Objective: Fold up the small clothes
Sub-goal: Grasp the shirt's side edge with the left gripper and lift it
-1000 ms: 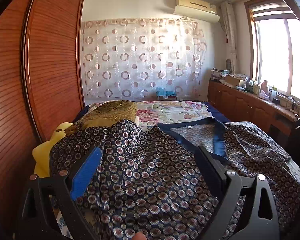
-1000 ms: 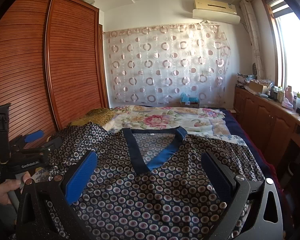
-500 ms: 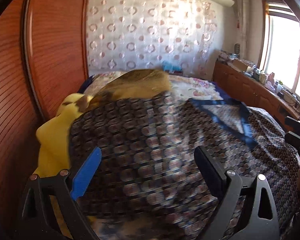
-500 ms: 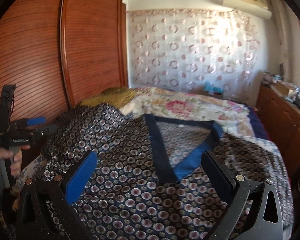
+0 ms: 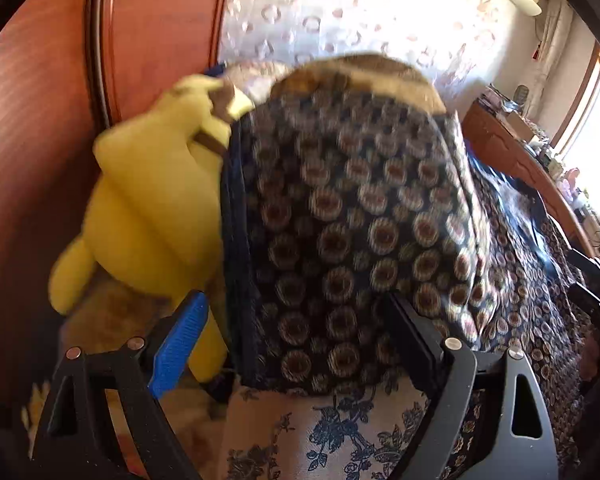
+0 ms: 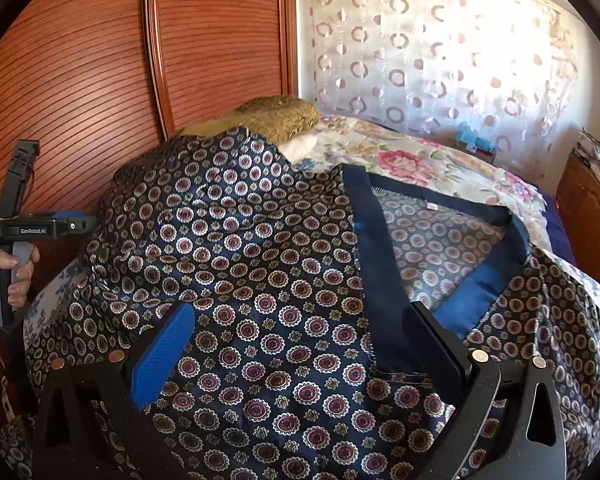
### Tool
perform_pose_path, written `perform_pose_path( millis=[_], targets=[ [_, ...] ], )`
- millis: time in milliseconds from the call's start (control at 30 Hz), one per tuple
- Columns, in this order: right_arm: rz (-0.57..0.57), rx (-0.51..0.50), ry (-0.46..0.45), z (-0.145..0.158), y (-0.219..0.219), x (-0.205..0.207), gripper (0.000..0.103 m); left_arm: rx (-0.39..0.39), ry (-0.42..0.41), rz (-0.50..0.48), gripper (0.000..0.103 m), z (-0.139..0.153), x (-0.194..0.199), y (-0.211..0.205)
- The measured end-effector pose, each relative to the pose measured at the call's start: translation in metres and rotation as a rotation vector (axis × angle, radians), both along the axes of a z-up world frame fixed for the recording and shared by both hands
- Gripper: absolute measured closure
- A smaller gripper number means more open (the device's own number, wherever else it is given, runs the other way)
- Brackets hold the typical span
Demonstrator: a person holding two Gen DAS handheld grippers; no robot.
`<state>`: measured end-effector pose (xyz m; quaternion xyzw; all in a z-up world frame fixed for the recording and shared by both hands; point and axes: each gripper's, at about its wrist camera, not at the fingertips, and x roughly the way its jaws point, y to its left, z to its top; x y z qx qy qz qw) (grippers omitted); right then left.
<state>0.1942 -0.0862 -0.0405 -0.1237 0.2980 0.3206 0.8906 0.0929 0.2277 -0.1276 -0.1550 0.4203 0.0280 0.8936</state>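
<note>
A dark navy shirt point(image 6: 260, 264) with round medallion print and a blue V-neck band point(image 6: 380, 280) lies spread face up on the bed. Its left sleeve end point(image 5: 360, 232) fills the left wrist view, draped over a pillow. My left gripper point(image 5: 296, 328) is open, its fingers on either side of the sleeve's lower edge. It also shows in the right wrist view point(image 6: 40, 226), held at the shirt's left side. My right gripper point(image 6: 300, 340) is open just above the shirt's chest, beside the neck band.
A yellow plush toy point(image 5: 156, 200) lies by the wooden wardrobe doors point(image 6: 100, 100) on the left. A gold-brown pillow point(image 6: 276, 116) lies behind the sleeve. A floral bedspread point(image 6: 420, 160) covers the bed. A wooden counter point(image 5: 520, 160) runs along the window at right.
My left gripper has swung left and down, close onto the sleeve end by the yellow toy. My right gripper has turned left and dropped nearer the shirt's chest.
</note>
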Motion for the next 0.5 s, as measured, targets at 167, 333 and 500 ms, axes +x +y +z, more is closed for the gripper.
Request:
perform_pose_path(
  millis=[167, 333, 500],
  targets=[
    [0.016, 0.001, 0.004, -0.002, 0.004, 0.006, 0.0, -0.063, 0.036, -0.027, 0.029, -0.014, -0.001, 0.0],
    [0.012, 0.013, -0.003, -0.004, 0.007, 0.002, 0.0, -0.025, 0.0, -0.032, 0.072, -0.001, -0.013, -0.008],
    [0.007, 0.025, -0.002, -0.004, 0.003, -0.003, 0.0, 0.094, -0.037, -0.047, 0.099, 0.019, -0.025, -0.025]
  ],
)
